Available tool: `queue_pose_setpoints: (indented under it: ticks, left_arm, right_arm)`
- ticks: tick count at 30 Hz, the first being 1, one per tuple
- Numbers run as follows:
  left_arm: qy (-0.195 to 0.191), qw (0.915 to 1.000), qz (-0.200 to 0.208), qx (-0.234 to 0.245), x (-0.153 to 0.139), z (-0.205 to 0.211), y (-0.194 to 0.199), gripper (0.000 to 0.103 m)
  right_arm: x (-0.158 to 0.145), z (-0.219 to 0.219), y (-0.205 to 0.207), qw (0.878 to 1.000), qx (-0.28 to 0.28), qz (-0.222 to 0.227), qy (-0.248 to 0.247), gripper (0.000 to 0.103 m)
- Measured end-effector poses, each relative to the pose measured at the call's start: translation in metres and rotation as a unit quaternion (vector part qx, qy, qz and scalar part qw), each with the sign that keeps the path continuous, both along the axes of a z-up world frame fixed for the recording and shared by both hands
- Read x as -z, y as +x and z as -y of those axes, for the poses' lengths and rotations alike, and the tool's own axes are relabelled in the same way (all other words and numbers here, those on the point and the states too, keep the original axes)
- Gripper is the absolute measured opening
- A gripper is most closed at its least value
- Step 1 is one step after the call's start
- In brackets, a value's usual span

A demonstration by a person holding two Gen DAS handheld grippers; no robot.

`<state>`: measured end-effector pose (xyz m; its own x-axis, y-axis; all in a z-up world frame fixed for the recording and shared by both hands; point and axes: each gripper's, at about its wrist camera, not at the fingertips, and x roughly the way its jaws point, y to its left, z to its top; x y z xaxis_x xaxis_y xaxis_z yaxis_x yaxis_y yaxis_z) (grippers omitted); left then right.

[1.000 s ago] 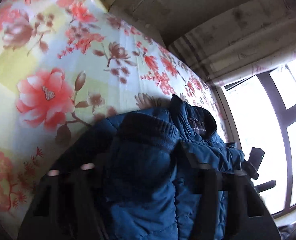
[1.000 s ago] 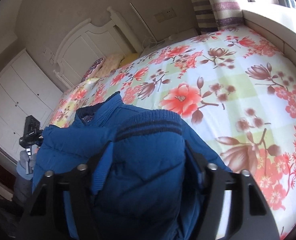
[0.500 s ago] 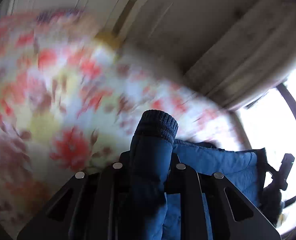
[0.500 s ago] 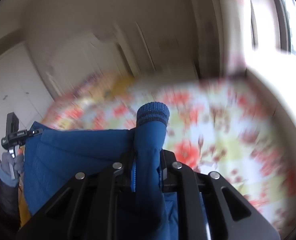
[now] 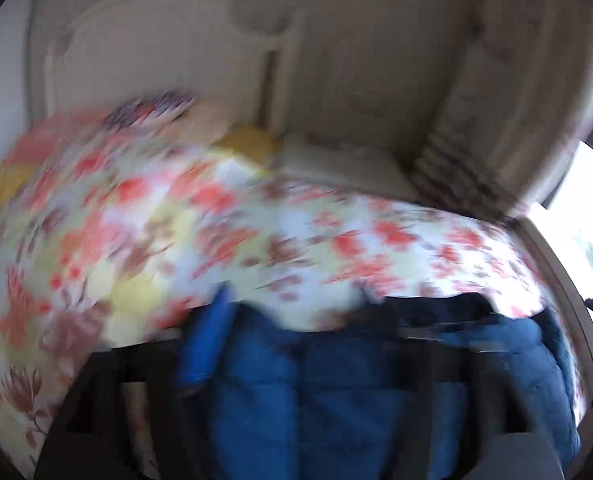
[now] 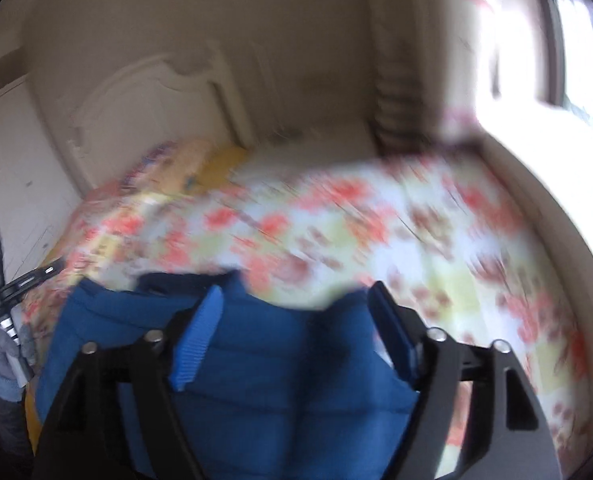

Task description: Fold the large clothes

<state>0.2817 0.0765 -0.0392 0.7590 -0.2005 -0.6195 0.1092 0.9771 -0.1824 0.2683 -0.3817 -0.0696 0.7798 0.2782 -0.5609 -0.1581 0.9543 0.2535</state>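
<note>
Presently, by descending size:

Bed (image 6: pixel 436 240): fills the middle of both wrist views; floral cover in red, brown, pale yellow and white, heavily blurred. Cream headboard (image 6: pixel 144 104) behind it; pillows (image 6: pixel 184 164) at its head end.

Window (image 6: pixel 576 40): bright, on the right side; striped curtain (image 5: pixel 456 168) hanging beside it.

Blue padded jacket (image 6: pixel 296 380): lies on the near part of the bed, quilted panels facing up, directly below and in front of both tools; its dark collar (image 6: pixel 184 280) points toward the headboard.

Left hand-held gripper (image 5: pixel 308 360): black frame, badly smeared; jaws spread wide and just opened, jacket fabric lying between them, not pinched. One blue pad (image 5: pixel 204 344) shows on the left. Also seen from the right wrist view at far left (image 6: pixel 4 292), carried in a grey-gloved hand (image 6: pixel 4 356).

Right hand-held gripper (image 6: pixel 296 320): jaws spread, just opened; ribbed blue pads (image 6: pixel 196 344) stand on either side of the jacket fabric without pressing on it.
</note>
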Motion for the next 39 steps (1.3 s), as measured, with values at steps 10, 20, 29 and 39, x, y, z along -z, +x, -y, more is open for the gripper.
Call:
queue_pose_setpoints:
  ticks: [10, 20, 29, 39]
  left_arm:
    - [0.121, 0.9893, -0.035, 0.073, 0.023, 0.108, 0.014, 0.099]
    - [0.127, 0.9815, -0.130, 0.061, 0.105, 0.106, 0.055, 0.099]
    - [0.102, 0.9832, -0.136, 0.066, 0.102, 0.101, 0.055, 0.099]
    - [0.117, 0.9821, -0.143, -0.034, 0.096, 0.003, 0.046, 0.099]
  right_arm:
    - [0.013, -0.156, 0.030, 0.982, -0.111, 0.000, -0.150, 0.055]
    - [0.092, -0.191, 0.067, 0.965, -0.142, -0.086, -0.203, 0.067]
    - [0.093, -0.187, 0.069, 0.969, -0.140, -0.080, -0.188, 0.067]
    - [0.082, -0.062, 0.057, 0.984, 0.016, -0.099, -0.150, 0.079]
